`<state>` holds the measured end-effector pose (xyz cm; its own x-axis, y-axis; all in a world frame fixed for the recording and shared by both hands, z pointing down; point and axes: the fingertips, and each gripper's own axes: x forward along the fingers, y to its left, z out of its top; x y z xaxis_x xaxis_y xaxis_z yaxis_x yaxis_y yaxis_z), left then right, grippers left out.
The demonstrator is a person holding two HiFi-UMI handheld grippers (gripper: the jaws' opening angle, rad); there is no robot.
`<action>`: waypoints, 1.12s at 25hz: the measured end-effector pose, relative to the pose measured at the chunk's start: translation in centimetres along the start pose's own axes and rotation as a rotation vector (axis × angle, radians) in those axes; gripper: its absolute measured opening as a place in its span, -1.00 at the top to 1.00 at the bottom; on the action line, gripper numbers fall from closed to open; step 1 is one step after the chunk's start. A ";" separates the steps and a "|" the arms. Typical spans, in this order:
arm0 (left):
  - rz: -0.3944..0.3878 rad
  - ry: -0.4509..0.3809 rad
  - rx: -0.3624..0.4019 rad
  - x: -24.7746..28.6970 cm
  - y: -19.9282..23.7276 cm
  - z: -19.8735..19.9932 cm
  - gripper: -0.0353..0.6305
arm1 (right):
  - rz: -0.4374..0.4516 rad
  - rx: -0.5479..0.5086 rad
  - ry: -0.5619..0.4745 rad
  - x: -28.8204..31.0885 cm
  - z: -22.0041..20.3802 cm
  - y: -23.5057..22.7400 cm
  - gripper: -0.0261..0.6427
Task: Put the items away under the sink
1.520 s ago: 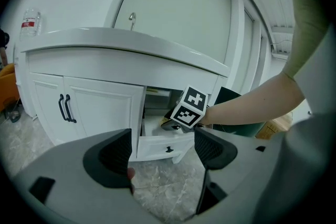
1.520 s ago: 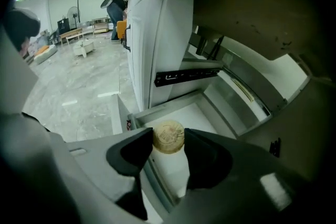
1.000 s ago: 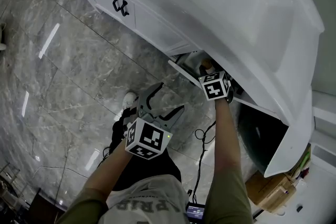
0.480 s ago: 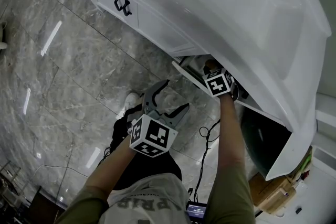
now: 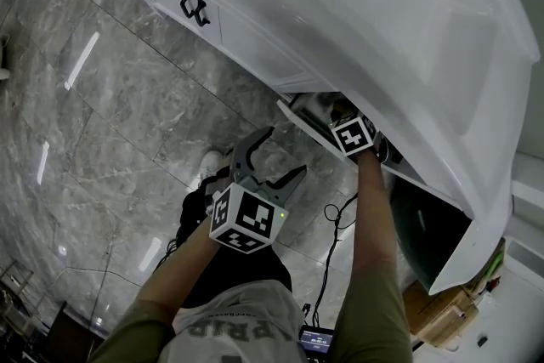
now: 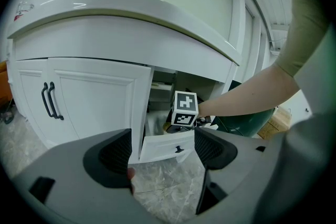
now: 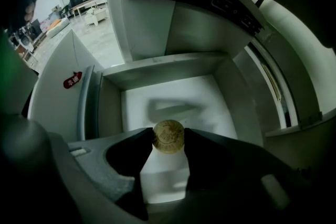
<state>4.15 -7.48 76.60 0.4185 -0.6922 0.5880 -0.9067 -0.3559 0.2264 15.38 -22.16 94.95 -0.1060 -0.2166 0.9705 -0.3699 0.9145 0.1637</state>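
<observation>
My right gripper points steeply down into the open white drawer under the sink. It is shut on a white bottle with a round gold cap, the pads pressing at the cap's sides. In the head view only its marker cube shows above the drawer, under the sink's rim. My left gripper hangs open and empty over the floor in front of the vanity. The left gripper view shows its jaws wide apart with the drawer front beyond them.
Closed cabinet doors with black handles stand left of the drawer. The white sink basin overhangs it. A cabinet door stands open at the right, with a green bin and a cardboard box nearby. A black cable lies on the marble floor.
My right gripper has sunk lower into the drawer with the bottle, whose cap now hides behind the cube in the head view. The left gripper has dropped slightly.
</observation>
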 end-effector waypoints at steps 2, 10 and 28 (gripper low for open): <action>0.000 0.002 0.001 0.2 0.0 0.0 -0.19 | -0.001 0.001 0.011 0.3 -0.3 -0.2 0.35; 0.011 0.012 -0.001 0.6 0.2 -0.2 -0.19 | 0.012 0.014 0.036 1.1 -1.2 -0.5 0.35; 0.040 0.054 -0.013 -0.2 0.7 0.0 -0.19 | -0.011 0.008 -0.010 -0.5 -0.5 -0.6 0.34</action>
<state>3.46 -7.62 76.66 0.3786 -0.6708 0.6377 -0.9235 -0.3200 0.2116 16.14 -22.44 94.49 -0.1112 -0.2305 0.9667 -0.3788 0.9091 0.1731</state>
